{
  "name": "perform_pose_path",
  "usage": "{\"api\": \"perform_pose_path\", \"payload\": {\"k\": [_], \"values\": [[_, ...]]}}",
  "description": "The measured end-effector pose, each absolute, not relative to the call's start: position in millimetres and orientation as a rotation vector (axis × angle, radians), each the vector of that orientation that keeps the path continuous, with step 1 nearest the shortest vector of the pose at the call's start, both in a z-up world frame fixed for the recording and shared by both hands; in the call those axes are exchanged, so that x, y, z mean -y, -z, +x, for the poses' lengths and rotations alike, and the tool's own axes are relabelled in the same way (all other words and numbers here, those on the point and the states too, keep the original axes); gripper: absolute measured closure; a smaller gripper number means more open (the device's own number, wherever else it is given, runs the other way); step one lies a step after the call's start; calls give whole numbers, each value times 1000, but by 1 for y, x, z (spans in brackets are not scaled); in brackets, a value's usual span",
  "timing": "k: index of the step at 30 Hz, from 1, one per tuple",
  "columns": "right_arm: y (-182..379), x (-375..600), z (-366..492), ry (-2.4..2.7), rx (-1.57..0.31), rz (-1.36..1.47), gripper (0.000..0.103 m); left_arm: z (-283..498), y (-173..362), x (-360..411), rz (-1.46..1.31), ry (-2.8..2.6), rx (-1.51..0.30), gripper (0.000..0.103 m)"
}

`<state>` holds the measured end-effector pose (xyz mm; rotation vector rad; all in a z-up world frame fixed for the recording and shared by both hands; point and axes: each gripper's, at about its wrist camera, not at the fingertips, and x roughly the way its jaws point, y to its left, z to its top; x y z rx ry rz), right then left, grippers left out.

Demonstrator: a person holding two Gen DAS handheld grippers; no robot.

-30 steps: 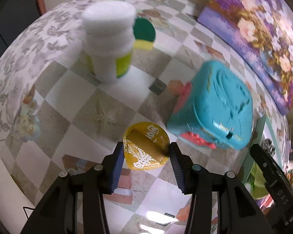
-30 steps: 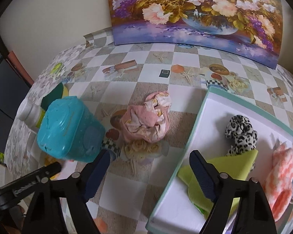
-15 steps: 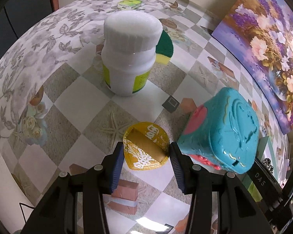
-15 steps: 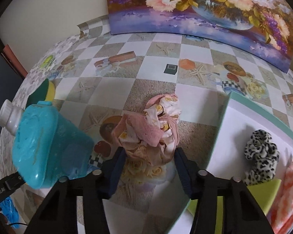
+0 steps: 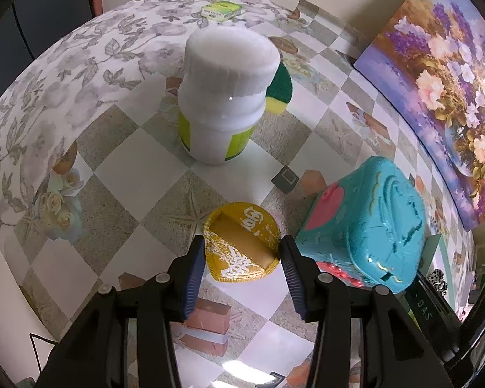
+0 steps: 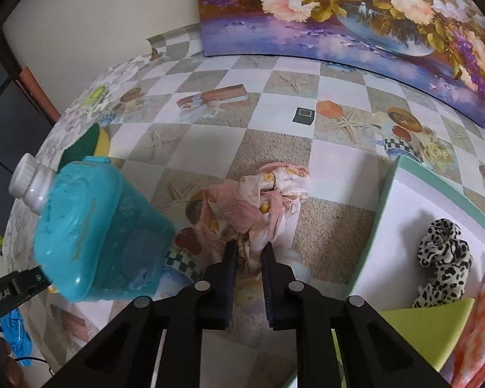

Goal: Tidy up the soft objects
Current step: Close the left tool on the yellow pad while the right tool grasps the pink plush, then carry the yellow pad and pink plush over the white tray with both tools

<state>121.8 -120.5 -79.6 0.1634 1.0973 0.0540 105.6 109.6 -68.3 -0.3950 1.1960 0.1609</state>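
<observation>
Pinching the near edge of the pink cloth (image 6: 252, 207), your right gripper (image 6: 248, 258) has its jaws clamped on a fold of it at table centre, with the tray (image 6: 384, 213) at three o'clock holding a spotted scrunchie (image 6: 443, 258), a green cloth (image 6: 433, 326) and an orange one (image 6: 481, 333). Your left gripper (image 5: 242, 278) grips a gold pouch (image 5: 241, 247) between half-closed jaws above the table. From it, the teal box (image 5: 371, 229) is at three o'clock and the white bottle (image 5: 224, 97) at twelve.
</observation>
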Motion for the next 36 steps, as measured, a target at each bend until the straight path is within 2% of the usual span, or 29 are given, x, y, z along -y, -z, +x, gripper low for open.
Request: {"api": "perform_pose_path", "payload": {"k": [10, 19, 26, 36], "values": [[43, 139, 91, -34, -1040, 210, 87, 86, 30, -106, -399, -144, -1096, 55], [11, 169, 55, 64, -980, 236, 87, 64, -11, -65, -299, -65, -951, 55], [-1, 213, 28, 157, -952, 322, 87, 57, -14, -27, -243, 25, -940, 55], [-1, 288, -5, 302, -932, 453, 87, 44, -7, 64, -61, 230, -961, 54]]}}
